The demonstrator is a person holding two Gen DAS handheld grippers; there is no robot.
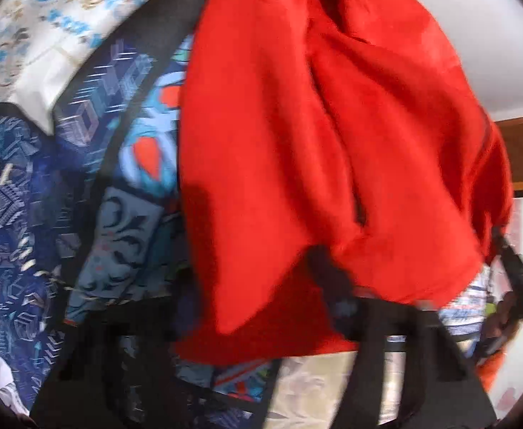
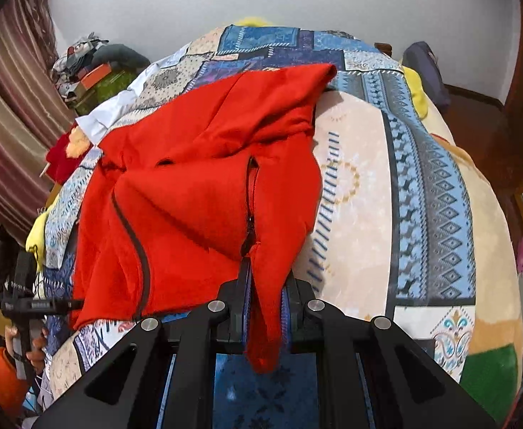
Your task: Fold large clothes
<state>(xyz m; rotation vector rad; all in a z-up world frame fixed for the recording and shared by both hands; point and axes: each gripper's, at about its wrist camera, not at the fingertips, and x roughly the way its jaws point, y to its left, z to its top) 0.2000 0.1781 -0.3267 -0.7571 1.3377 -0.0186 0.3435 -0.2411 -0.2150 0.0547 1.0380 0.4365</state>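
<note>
Red fleece jacket (image 2: pixel 204 193) lies rumpled on my patchwork bedspread (image 2: pixel 361 193). My right gripper (image 2: pixel 265 307) pinches its zipper hem. My left gripper (image 1: pixel 333 286) seems clamped on another edge, though blur hides the fingers.

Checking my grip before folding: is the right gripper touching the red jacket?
Touching. The right wrist view shows the right gripper pinching a red jacket flap.

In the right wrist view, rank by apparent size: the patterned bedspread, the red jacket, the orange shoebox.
1. patterned bedspread, largest.
2. red jacket, held in the right tongs.
3. orange shoebox, smallest, though it sits farthest away.
</note>
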